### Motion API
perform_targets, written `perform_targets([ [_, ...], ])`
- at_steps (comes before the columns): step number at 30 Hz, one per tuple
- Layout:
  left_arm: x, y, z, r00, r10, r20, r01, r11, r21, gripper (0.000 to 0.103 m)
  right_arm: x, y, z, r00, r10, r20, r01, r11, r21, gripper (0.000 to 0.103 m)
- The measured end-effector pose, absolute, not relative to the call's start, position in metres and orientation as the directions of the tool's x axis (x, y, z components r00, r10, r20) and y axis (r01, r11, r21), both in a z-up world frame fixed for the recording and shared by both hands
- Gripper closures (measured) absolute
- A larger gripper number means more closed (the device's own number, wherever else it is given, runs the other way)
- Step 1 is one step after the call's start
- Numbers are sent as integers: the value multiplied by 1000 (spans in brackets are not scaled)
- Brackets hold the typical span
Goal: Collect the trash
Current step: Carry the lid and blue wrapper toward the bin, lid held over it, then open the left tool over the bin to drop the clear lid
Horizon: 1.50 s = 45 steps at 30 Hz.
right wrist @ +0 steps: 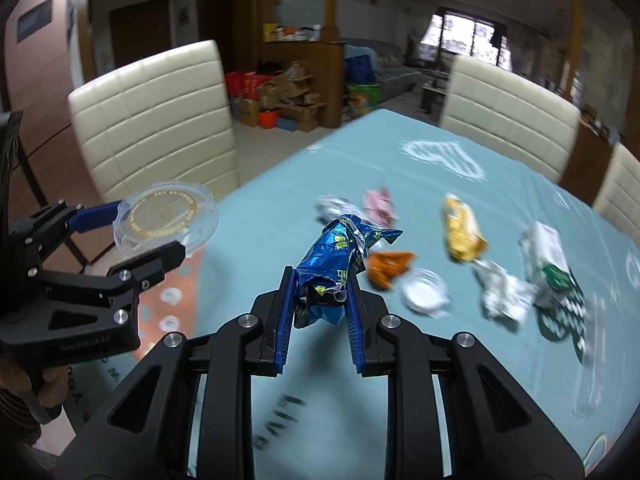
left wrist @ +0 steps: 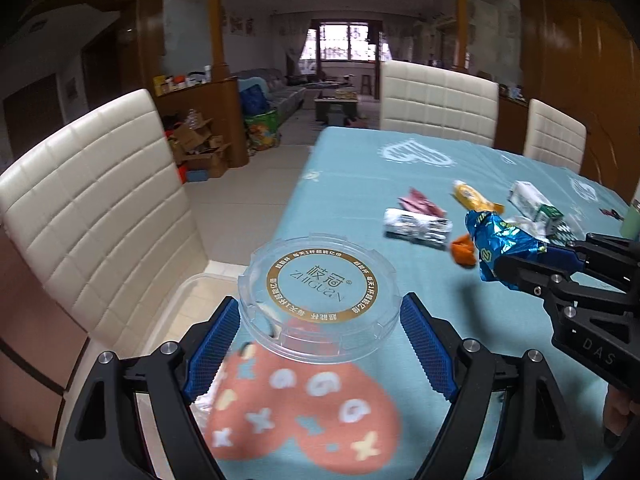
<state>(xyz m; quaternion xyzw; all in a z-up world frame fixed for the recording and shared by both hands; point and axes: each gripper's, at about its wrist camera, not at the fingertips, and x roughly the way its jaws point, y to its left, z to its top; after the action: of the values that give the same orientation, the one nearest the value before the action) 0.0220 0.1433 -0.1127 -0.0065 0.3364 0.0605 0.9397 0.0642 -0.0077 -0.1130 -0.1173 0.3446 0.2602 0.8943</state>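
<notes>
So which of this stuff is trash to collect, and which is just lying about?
Trash:
- clear plastic lid, held
- blue foil wrapper, held
- yellow wrapper
- orange wrapper
- crumpled carton
- pink wrapper

Lying about:
- cream chairs
- cardboard boxes

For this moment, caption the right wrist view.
Right gripper clamps blue wrapper; left gripper holds clear lid.
</notes>
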Motion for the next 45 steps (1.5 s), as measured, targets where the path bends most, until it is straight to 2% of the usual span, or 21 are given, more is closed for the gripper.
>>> perform_targets([
  [12, 9, 215, -121, 746, 203, -635, -246, 969, 20, 23, 65, 68, -118, 576, 432, -693, -651, 755, -71, 78],
  [45, 3, 271, -137, 724, 264, -637, -335, 942, 10, 23, 75, 137, -123, 555, 465, -690, -686, 724, -64, 78],
])
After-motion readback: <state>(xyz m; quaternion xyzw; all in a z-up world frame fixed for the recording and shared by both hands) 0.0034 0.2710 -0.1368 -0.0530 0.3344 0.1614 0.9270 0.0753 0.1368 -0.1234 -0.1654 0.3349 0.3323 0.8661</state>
